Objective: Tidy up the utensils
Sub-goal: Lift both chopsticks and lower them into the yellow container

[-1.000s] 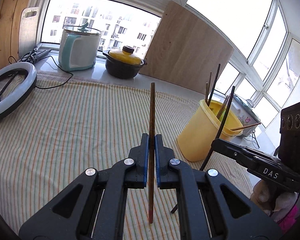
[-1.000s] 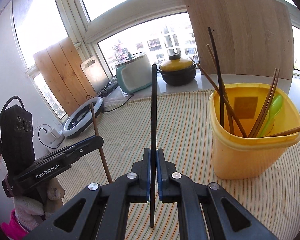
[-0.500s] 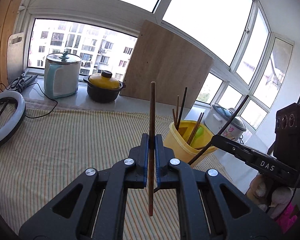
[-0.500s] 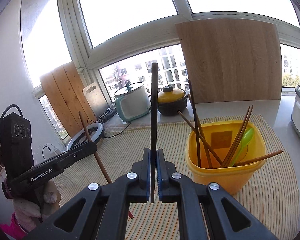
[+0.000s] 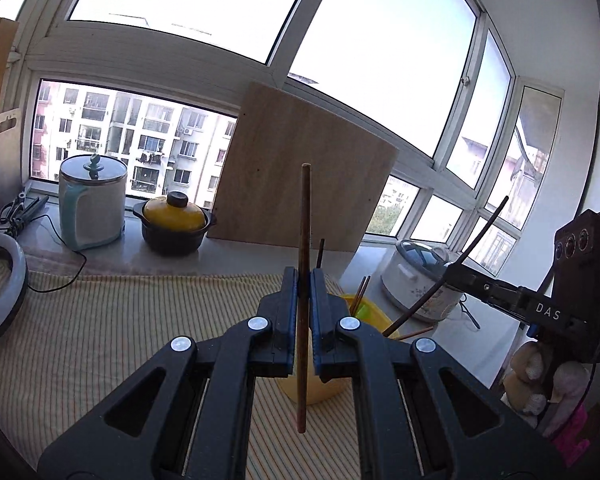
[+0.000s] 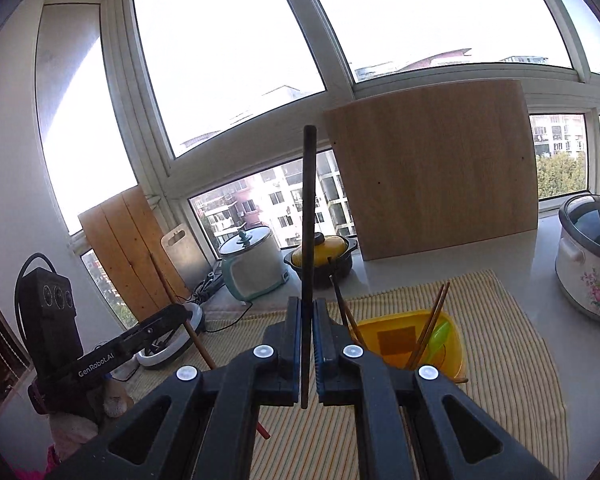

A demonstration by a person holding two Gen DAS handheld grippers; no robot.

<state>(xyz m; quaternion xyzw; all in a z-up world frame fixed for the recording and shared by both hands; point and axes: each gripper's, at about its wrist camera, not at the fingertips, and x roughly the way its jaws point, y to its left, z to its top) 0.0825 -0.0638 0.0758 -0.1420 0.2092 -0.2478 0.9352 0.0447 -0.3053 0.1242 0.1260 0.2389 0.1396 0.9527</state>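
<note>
The yellow tub on the striped cloth already holds several chopsticks and a green spoon, so much of the sorting looks done; two sticks are left to drop in. The left gripper is clamped on a brown chopstick, held upright just in front of the tub. The right gripper is pinched tight on a dark chopstick, also upright, just left of the tub and above its rim. Neither stick touches the tub.
</note>
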